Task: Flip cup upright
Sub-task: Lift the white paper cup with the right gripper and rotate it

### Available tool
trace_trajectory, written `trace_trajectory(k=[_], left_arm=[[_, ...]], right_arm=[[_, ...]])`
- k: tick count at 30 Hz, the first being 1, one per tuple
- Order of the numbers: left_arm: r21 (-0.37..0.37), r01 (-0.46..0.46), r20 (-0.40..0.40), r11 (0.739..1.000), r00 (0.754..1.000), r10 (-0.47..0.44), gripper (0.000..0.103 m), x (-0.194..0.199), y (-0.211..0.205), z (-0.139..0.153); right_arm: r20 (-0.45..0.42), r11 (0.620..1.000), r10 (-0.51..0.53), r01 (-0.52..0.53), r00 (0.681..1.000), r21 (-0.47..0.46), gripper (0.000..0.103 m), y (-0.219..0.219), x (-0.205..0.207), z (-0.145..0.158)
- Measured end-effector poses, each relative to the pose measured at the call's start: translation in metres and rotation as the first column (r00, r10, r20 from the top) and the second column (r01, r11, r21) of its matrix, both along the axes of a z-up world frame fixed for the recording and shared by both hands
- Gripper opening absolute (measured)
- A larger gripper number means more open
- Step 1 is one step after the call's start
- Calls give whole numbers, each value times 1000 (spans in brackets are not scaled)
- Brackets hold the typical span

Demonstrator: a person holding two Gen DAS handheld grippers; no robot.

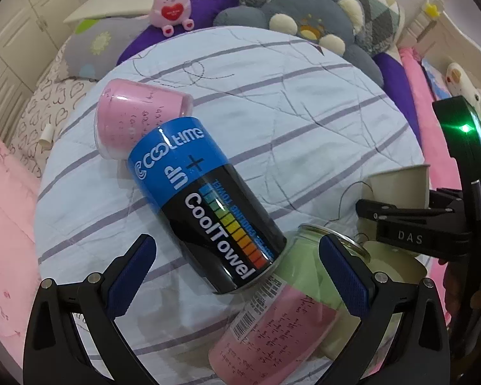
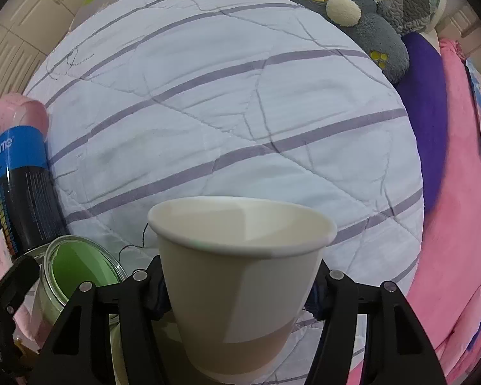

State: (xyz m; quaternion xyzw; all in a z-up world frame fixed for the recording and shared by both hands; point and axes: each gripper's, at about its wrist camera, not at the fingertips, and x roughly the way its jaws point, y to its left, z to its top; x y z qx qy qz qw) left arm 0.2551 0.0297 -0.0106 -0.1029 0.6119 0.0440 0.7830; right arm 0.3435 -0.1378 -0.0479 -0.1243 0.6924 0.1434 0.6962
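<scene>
A white paper cup (image 2: 240, 276) stands mouth up between my right gripper's (image 2: 237, 292) jaws, which are shut on its sides, just above the striped bedspread (image 2: 208, 112). The same cup (image 1: 400, 186) shows at the right of the left wrist view, held by the right gripper (image 1: 397, 221). My left gripper (image 1: 237, 276) is open and empty, its blue pads (image 1: 131, 276) either side of a lying blue-black CoolTowel can (image 1: 208, 202).
A clear pink-and-green jar (image 1: 288, 304) lies under the can's end; it also shows in the right wrist view (image 2: 80, 266). Another pink jar (image 1: 134, 118) lies beyond. Plush toys (image 1: 304, 19) and pillows line the bed's far edge. Pink blanket (image 2: 458, 224) lies at the right.
</scene>
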Motion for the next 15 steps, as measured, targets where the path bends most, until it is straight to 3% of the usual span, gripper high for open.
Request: trace_trajectory(k=[9, 15], left_arm=[[17, 59, 23, 998, 998, -59, 103, 2, -14, 18], [13, 86, 40, 996, 995, -86, 103, -2, -20, 37]], right_arm=[[53, 999, -32, 33, 998, -5, 63, -3, 13, 31], [99, 997, -77, 75, 992, 24, 63, -10, -2, 63]])
